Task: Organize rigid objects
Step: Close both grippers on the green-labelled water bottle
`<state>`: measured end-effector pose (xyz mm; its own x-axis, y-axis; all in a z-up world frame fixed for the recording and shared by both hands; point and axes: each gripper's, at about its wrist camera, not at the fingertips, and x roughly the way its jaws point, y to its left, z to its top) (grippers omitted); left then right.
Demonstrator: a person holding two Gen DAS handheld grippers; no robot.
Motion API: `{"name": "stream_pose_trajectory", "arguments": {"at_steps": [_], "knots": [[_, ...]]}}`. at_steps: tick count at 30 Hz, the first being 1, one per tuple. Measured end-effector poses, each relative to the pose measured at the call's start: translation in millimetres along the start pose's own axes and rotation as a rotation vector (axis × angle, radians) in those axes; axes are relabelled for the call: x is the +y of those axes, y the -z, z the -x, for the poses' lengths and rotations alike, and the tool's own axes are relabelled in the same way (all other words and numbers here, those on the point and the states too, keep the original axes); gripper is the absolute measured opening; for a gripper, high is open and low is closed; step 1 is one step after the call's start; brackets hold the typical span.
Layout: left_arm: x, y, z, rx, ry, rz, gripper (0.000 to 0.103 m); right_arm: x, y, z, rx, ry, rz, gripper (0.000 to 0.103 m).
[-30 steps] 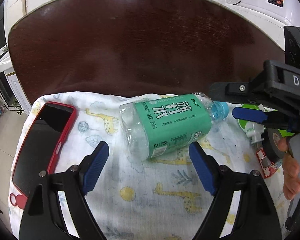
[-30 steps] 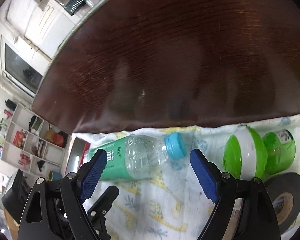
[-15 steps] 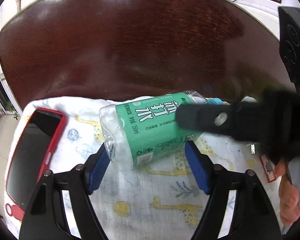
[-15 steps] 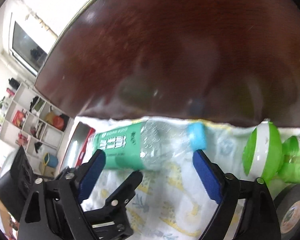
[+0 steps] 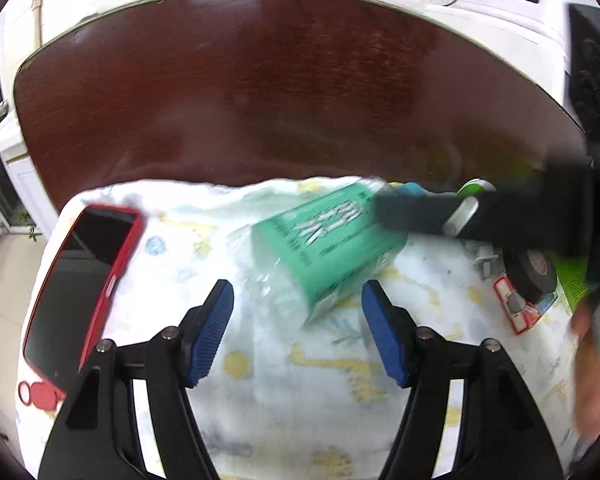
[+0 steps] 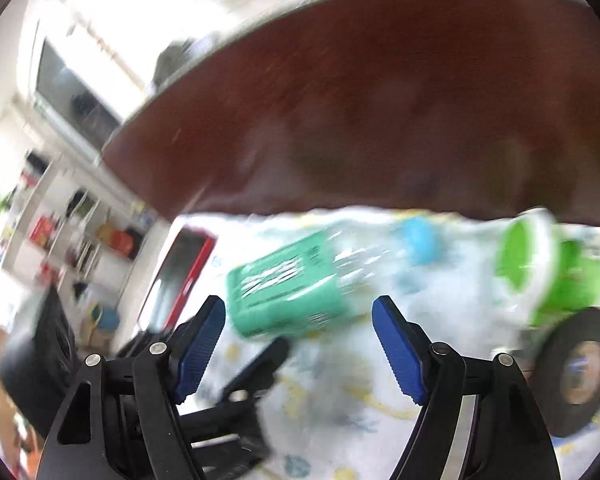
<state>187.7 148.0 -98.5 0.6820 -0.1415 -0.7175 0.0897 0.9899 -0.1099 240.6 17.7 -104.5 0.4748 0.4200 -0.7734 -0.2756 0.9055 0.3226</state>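
Before both closing, empty tools (image 5: 296,336) (image 6: 298,346), green-labelled bottle (image 5: 332,248), writing blurred.

right gripper (image 6: 298,346) closing, fingers clear | bottle (image 6: 300,284) lying on cloth (image 6: 340,392) | tape roll (image 6: 580,368) right

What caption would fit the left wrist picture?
Left gripper closing around a green-labelled bottle lying on a giraffe-print cloth, a red-cased phone alongside.

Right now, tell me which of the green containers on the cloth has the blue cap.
The clear water bottle with the green label, lying on its side. Its cap is blue; the bright green container beside it has a white band.
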Motion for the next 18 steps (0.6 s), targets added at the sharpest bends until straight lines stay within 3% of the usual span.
{"name": "stream_pose_trajectory", "arguments": {"at_steps": [3, 9, 13, 18], "knots": [[7, 1, -3, 0.007, 0.036, 0.055, 0.065, -7, -13, 7, -0.035, 0.045, 0.006, 0.078], [1, -9, -20, 0.003, 0.031, 0.042, 0.065, -23, -42, -14, 0.017, 0.101, -0.011, 0.078], [2, -13, -30, -0.009, 0.040, 0.055, 0.064, -32, -48, -31, 0.070, 0.108, -0.015, 0.078], [14, -16, -36, -0.044, 0.066, 0.057, 0.066, -27, -48, -38, 0.056, 0.118, 0.044, 0.078]]}}
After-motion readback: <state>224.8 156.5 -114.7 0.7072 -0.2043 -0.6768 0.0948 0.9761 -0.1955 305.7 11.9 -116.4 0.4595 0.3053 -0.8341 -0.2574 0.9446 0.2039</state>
